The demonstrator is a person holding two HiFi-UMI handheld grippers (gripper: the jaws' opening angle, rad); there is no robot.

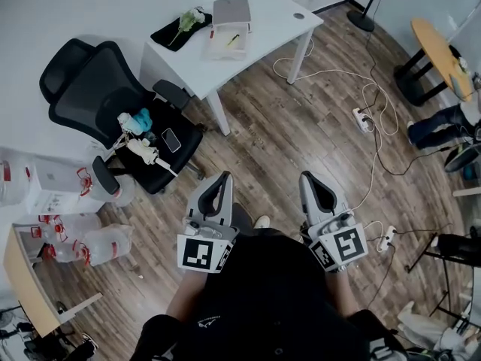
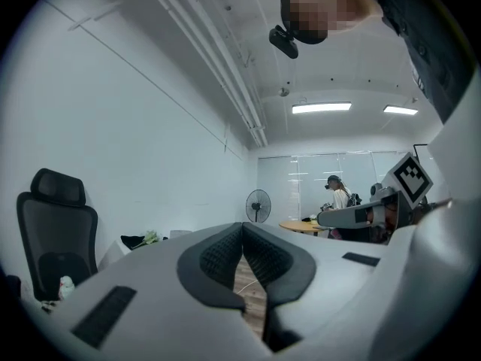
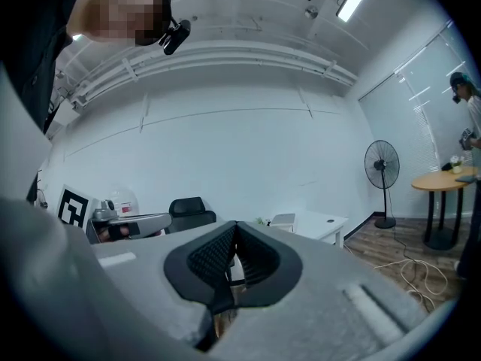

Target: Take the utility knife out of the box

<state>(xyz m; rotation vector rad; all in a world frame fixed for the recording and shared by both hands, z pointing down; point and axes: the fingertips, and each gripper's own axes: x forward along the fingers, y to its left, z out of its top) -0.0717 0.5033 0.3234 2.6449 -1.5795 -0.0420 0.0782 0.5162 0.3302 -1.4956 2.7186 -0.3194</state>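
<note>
In the head view, two tools, the left tool and the right tool, are being held close to the body, well apart from the one desk, probably because no reach has begun. One clear box is sitting towards the desk's far edge, with a yellow thing, likely the knife, lying inside.

In the left gripper view, the left tool is being held with its jaws pressed together on nothing.

In the right gripper view, the right tool is likewise being held closed and empty.

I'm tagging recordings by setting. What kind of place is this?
Probably an office or lab workroom: a white desk, a black office chair and a pedestal fan on wood flooring.
</note>
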